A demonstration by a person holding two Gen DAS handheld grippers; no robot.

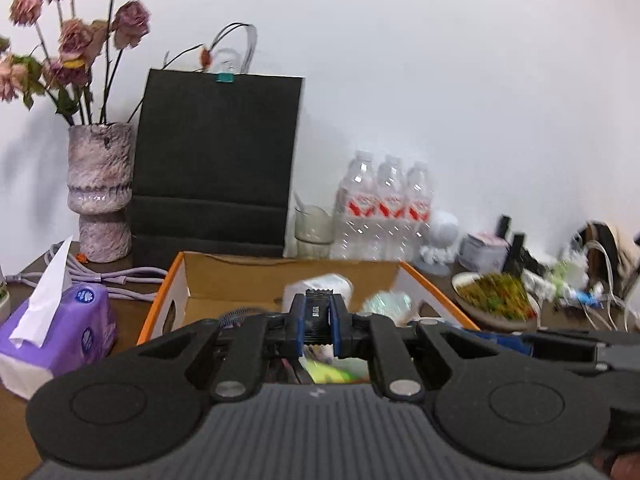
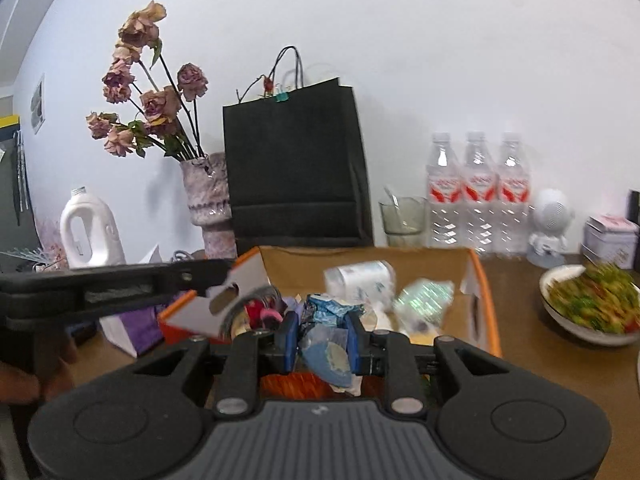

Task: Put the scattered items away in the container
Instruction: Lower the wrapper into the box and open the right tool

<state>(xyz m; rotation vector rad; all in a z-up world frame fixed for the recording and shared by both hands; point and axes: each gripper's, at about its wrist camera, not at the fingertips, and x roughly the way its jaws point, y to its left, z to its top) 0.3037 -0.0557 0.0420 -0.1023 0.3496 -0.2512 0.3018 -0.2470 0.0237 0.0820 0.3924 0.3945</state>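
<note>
While looking along the left gripper [image 1: 318,312], finds its blue pads clamped tight on a small black block [image 1: 316,322] with ribbed ends and a white code label, upright between the jaws. Hangs over the orange-rimmed cardboard box [image 1: 248,276], with a yellow-green item [image 1: 326,372] of the box's contents showing just beneath the pads. Further back inside the box: a white wrapped pack [image 1: 320,284] and, just beside it on the right, a shimmering packet [image 1: 386,304], blurred. Along the right gripper [image 2: 324,332], likewise closed, pinching a blue-grey pouch [image 2: 326,350] with a pale oval patch, also above the box, near its front. Behind the pouch, inside the box: a crumpled blue wrapper [image 2: 330,306] and something red and pink [image 2: 260,312], too blurred to name. Left of the box on the brown table [image 2: 520,320], a purple tissue pack [image 1: 60,328] with one sheet sticking up. Behind the box, against the white wall: a mottled vase [image 1: 100,192] of dried roses, a black paper bag [image 1: 216,160], a glass cup [image 2: 402,216], three clear bottles [image 1: 386,208] with red labels. Right of the box, well apart from it, a bowl [image 2: 588,304] of green and red food.
</note>
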